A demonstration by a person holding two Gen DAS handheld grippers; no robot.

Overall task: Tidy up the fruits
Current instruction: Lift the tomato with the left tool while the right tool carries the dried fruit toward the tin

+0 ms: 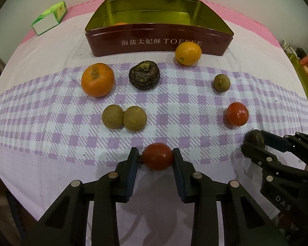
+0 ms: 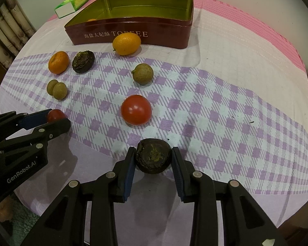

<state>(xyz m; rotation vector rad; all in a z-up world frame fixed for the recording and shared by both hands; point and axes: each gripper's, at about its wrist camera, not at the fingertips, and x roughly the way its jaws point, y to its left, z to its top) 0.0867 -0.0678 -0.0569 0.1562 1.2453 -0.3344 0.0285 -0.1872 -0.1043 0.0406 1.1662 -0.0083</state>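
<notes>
My left gripper (image 1: 155,156) is shut on a small red tomato (image 1: 157,156) at the near edge of the checked cloth; it also shows in the right wrist view (image 2: 55,115). My right gripper (image 2: 153,158) is shut on a dark water chestnut (image 2: 153,156), also seen in the left wrist view (image 1: 255,139). Loose on the cloth lie a second tomato (image 2: 136,109), a mandarin (image 1: 97,79), another dark chestnut (image 1: 144,74), a kumquat (image 1: 188,53), a single longan (image 1: 221,82) and two touching longans (image 1: 124,116). The red toffee tin (image 1: 133,43) stands open behind, with an orange fruit (image 1: 121,23) inside.
A green and white carton (image 1: 49,18) lies at the far left of the table. A gold tin edge (image 1: 303,78) and an orange bag sit off the right side. The table's front edge is just below both grippers.
</notes>
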